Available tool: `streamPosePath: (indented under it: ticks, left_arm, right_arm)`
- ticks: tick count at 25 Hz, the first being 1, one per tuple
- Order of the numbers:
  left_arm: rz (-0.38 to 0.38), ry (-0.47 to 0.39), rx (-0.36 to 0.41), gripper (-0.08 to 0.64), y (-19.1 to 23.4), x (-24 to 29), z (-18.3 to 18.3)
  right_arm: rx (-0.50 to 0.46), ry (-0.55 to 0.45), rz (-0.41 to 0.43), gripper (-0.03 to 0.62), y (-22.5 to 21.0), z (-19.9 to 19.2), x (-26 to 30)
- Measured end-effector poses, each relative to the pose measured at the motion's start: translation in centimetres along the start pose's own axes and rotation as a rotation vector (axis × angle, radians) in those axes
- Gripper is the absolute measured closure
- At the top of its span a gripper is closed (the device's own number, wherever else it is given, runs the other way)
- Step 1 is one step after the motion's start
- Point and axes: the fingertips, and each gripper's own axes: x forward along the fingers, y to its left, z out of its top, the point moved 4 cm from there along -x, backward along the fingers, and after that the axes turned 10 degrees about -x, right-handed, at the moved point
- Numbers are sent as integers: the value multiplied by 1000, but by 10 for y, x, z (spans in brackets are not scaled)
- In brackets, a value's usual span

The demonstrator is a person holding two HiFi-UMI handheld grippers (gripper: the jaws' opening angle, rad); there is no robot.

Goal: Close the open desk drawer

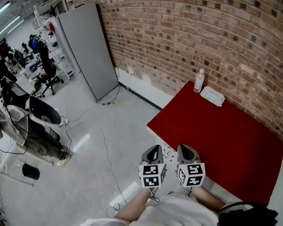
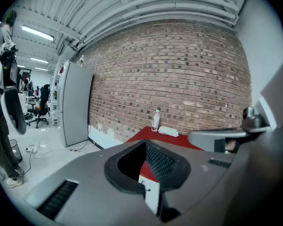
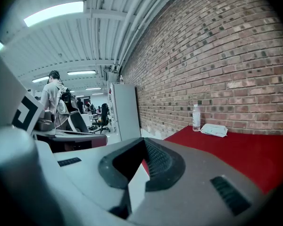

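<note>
left gripper (image 1: 154,148) jaws together, empty | right gripper (image 1: 186,148) likewise | both above red desk's (image 1: 226,135) near edge

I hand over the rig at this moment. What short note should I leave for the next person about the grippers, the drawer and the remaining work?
Left gripper: jaws together, empty, at the near edge of the red desk.
Right gripper: the same, close beside it.
Drawer: not clearly visible in any view.
Bottle and white packet: on the desk by the brick wall, far from both grippers.
Done: nothing that shows.
Left: find the drawer front and push it shut.
</note>
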Motion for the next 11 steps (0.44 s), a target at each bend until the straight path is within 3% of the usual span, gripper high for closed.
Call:
streamPosePath:
  ticks: [11]
  left_arm:
    - [10, -1, -21, 551, 0, -6, -5]
  right_arm:
    - [0, -1, 7, 594, 3, 2, -4]
